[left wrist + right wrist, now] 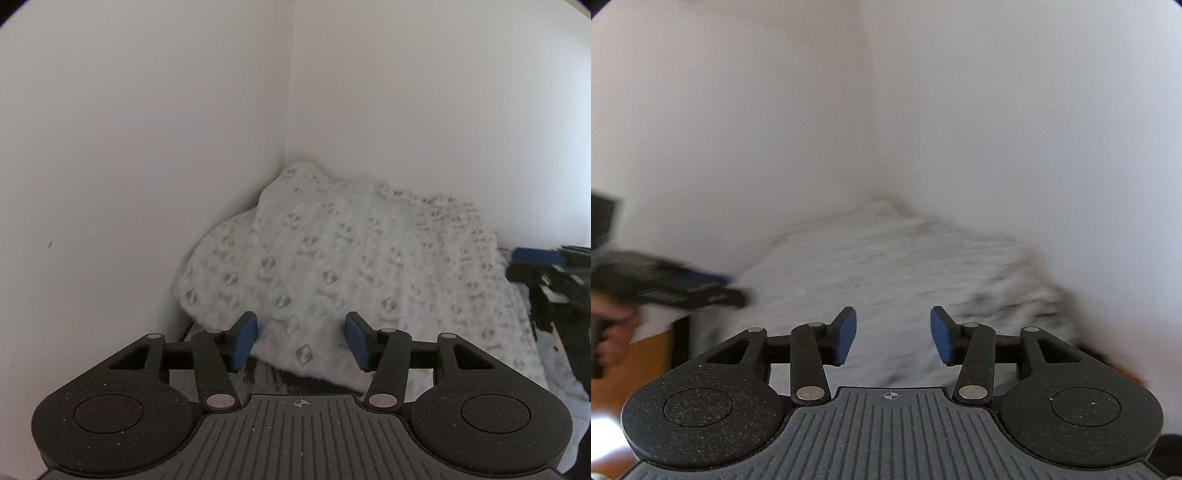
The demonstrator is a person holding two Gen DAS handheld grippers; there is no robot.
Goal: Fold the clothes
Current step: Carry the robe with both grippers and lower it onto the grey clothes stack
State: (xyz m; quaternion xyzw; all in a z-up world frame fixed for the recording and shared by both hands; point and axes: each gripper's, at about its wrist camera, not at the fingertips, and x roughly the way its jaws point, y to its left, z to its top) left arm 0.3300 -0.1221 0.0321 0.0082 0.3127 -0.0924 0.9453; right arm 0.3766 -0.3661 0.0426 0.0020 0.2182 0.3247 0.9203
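A white fluffy garment (pixel 351 258) with a grey diamond pattern lies heaped in the corner where two white walls meet. My left gripper (pixel 301 339) is open just above the garment's near edge, and its blue pads (pixel 245 339) stand apart without pressing the cloth. The right wrist view is blurred and shows the same garment (pixel 886 266) ahead of my right gripper (pixel 893 336), which is also open with nothing pinched. The left gripper (pixel 738 291) shows at the left of that view, held by a hand (pixel 613 332). The right gripper (pixel 517 258) shows at the left wrist view's right edge.
White walls (pixel 147 147) close in behind and to the left of the garment. A dark striped surface (pixel 273 376) shows under its near edge. Grey cloth (pixel 554 369) lies at the right. A wooden surface (pixel 646 354) shows at the lower left.
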